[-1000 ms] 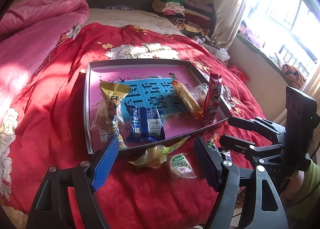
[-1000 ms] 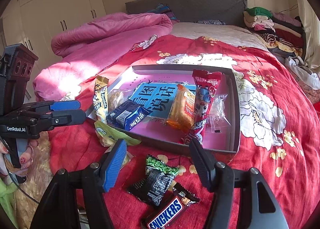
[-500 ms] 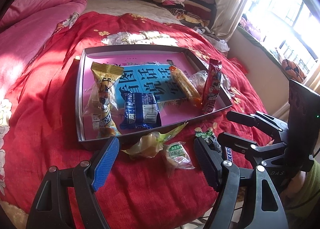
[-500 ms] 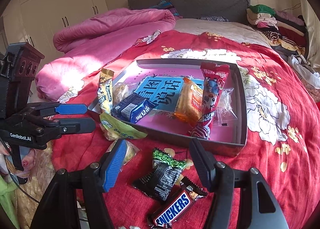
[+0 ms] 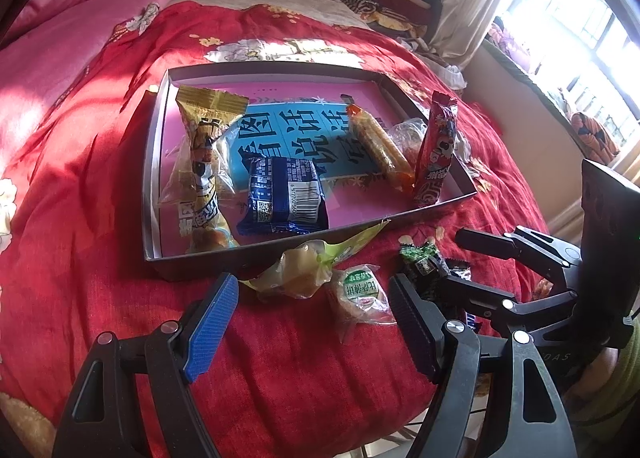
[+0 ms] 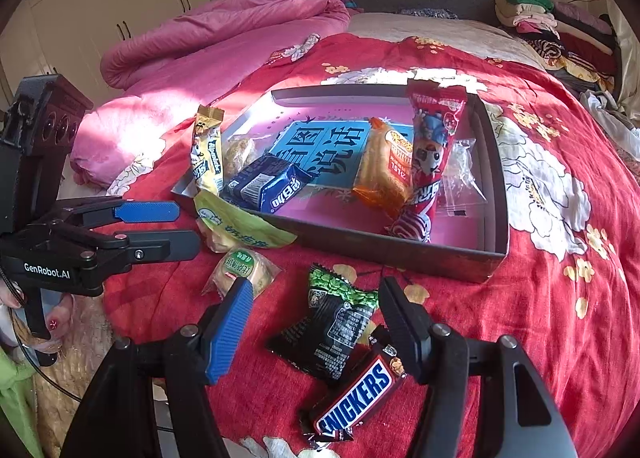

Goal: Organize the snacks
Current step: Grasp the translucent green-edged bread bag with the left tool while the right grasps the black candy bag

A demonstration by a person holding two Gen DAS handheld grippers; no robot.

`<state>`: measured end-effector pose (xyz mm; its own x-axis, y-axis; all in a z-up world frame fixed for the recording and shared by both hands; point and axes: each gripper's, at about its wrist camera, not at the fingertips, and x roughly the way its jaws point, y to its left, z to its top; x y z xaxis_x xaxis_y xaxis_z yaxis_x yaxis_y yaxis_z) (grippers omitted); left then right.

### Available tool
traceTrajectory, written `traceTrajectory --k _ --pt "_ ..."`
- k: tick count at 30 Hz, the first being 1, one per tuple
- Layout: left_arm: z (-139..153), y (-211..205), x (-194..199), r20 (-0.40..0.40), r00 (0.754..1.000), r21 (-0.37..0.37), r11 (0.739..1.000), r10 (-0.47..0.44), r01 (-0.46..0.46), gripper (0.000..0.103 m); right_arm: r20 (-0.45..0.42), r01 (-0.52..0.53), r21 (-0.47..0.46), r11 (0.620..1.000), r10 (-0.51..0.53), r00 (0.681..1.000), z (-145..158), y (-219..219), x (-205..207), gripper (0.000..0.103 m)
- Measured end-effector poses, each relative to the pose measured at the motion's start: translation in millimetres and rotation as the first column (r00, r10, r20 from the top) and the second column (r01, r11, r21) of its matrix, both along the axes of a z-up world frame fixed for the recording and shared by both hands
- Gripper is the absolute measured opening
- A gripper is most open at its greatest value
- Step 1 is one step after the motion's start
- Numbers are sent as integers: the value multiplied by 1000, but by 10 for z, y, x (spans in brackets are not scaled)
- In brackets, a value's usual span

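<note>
Red bed holds one box with six snacks inside. Four snacks lie near it: green pouch, round cake, black packet, Snickers. Left gripper and right gripper jaws wide apart, holding nothing.

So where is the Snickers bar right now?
In the right wrist view, the Snickers bar lies on the red bedspread outside the tray, partly under the black-and-green snack packet.
</note>
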<state>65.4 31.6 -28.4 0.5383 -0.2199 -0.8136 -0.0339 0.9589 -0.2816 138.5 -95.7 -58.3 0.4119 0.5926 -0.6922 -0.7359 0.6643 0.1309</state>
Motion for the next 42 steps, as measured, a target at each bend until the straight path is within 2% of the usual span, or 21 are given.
traceTrajectory --k 6,11,23,27,33,42 --pt "-43 13 16 -22 1000 8 1000 9 -9 78 -20 -3 -20 1000 3 1000 -56 20 4 65" --pt "-108 57 43 -46 999 -15 999 27 -28 78 -52 -9 -29 1000 8 999 -118 31 18 65" --pt "-237 53 97 -76 996 9 999 39 -38 78 -131 5 -54 999 -12 991 -283 23 109 62" --pt "-280 84 114 -88 995 5 999 51 -51 78 -133 -13 -56 998 5 991 -297 74 123 60" --pt "-360 155 150 -114 991 -43 996 69 -74 78 -124 -56 -70 996 47 991 -341 205 81 57" --pt "-378 177 180 -106 992 -86 993 69 -79 74 -82 -91 -125 988 81 993 -384 294 8 53"
